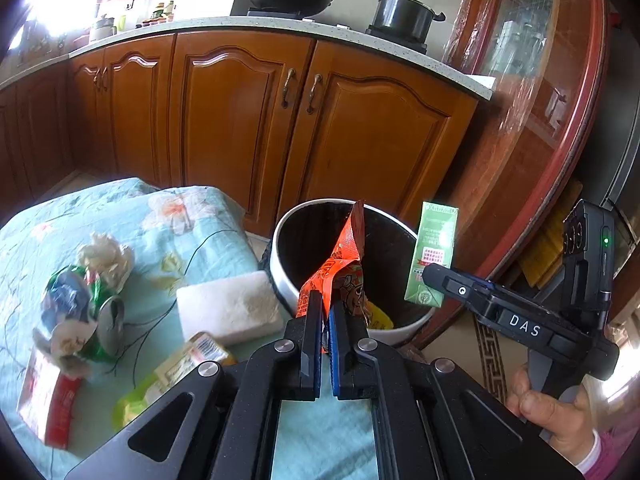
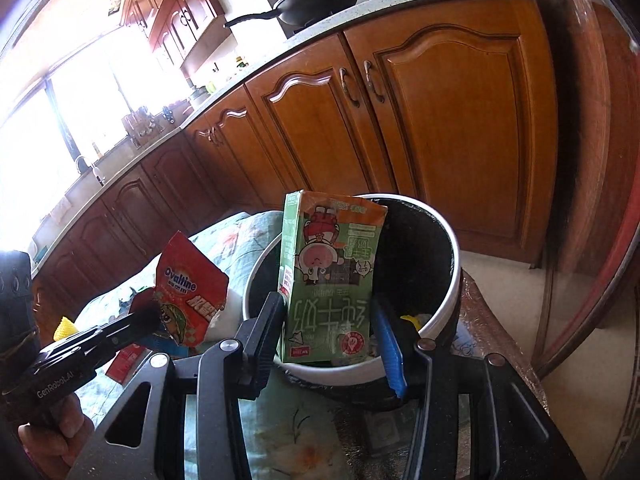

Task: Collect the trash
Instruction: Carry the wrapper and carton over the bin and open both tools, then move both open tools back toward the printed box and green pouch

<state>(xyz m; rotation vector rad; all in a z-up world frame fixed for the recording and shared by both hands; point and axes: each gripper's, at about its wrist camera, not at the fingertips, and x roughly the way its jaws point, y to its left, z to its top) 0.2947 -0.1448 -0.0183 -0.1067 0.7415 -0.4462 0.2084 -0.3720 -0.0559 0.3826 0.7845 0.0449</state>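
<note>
L gripper jaws pinch the orange wrapper; R gripper jaws clamp the green carton upside down. Both are above the white bin, beside the surface w/ floral cloth, more trash on it.

Surface: pale-blue floral cloth cover. On it: white rectangular foam block, crumpled white tissue, crushed green can, red-and-white carton, yellow wrapper.
</note>
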